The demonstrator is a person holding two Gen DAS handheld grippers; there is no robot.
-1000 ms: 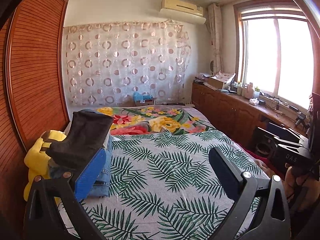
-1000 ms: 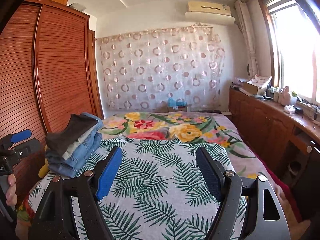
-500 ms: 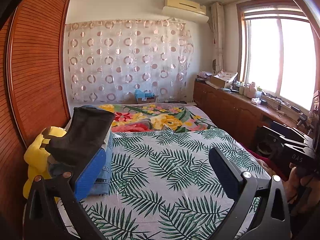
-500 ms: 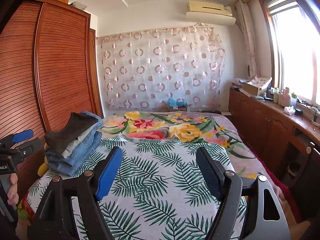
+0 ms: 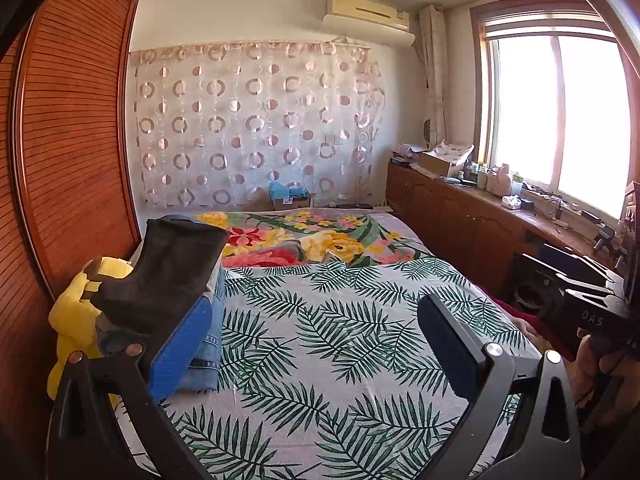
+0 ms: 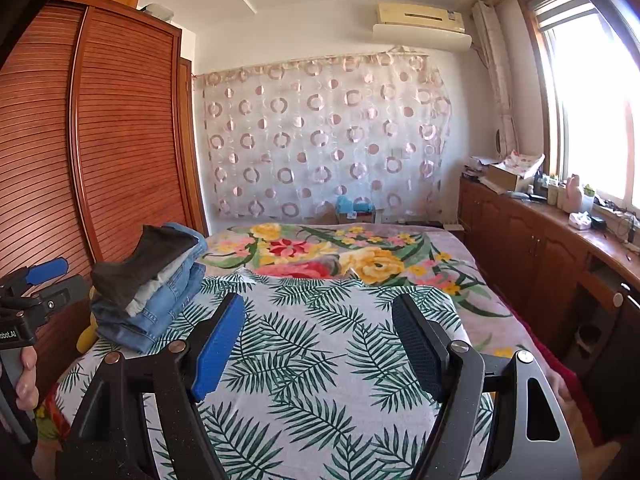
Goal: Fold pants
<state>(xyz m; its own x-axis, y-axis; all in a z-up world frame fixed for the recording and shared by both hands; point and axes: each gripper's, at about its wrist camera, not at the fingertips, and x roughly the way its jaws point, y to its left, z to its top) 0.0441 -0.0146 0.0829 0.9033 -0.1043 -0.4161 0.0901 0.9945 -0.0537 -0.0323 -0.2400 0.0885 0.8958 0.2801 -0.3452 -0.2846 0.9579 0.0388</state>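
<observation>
A stack of folded pants (image 6: 152, 284) sits on the left side of the bed (image 6: 320, 360), dark pants on top of pale and blue jeans. In the left wrist view the stack (image 5: 168, 276) rises just past my left finger. My left gripper (image 5: 316, 344) is open and empty above the leaf-print sheet. My right gripper (image 6: 320, 340) is open and empty over the bed's middle. No loose pants lie on the sheet.
A wooden wardrobe (image 6: 100, 152) lines the left side. A yellow plush toy (image 5: 76, 312) lies between stack and wardrobe. A wooden counter (image 6: 560, 248) with bottles runs under the window at right. A floral blanket (image 6: 340, 256) covers the far bed.
Both grippers have stayed open and empty, with only a slight drift of the views. The stack of pants has not moved.
</observation>
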